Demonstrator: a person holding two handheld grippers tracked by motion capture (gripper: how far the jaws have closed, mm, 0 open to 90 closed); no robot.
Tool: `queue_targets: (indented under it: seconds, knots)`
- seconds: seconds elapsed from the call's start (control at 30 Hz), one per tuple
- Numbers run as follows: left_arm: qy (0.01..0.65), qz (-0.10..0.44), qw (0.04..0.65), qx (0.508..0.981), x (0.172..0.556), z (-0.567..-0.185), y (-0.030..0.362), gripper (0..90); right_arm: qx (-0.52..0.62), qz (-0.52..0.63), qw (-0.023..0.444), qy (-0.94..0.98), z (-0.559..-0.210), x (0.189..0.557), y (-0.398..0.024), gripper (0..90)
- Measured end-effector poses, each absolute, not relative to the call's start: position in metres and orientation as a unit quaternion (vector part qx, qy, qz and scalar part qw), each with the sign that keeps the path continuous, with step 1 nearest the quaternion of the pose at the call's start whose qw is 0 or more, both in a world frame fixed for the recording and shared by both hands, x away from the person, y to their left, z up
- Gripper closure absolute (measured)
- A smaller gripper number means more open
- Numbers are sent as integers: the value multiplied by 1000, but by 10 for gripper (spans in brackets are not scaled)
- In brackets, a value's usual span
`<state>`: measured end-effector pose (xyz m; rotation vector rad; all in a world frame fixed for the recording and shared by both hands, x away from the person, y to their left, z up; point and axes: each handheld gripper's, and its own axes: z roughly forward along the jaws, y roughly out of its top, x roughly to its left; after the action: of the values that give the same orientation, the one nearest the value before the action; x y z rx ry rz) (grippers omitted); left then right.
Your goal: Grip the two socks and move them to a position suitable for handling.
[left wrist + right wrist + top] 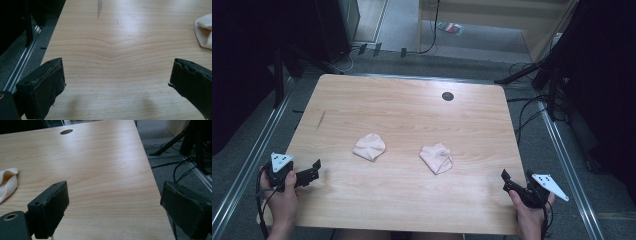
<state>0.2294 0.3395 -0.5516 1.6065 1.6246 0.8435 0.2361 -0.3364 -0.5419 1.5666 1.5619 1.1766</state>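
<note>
— Socks were seen on the table: a left sock and a right sock, both pale pink, bunched, well apart from each other near the middle. Was either one held?

— Neither. The left gripper was kept near the left edge, its jaws spread wide with bare wood between them in its own view. The right gripper was kept at the right edge, jaws likewise spread, nothing pinched.

— How would the socks be expected to handle?

— As light, limp cloth, it was judged. Little force would be needed, and nothing could be broken, but a pinched fold would drag the rest along and sag.

— Where should hold be taken?

— On the right sock, an open cuff seemed to be turned toward the near edge, though the picture was too soft to be sure; that rim would be pinched. On the left sock, a raised fold at the edge would serve.
</note>
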Motion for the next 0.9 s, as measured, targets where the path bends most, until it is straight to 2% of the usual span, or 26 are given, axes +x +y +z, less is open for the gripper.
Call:
queue_targets:
  seconds: [0.47, 0.9]
  knots:
    - [630, 319, 343, 619, 231, -552, 340, 0, 599, 443, 309, 591, -536, 235, -334, 84]
    - [633, 314, 340, 620, 233, -552, 340, 0, 572, 440, 324, 612, -521, 239, -298, 125]
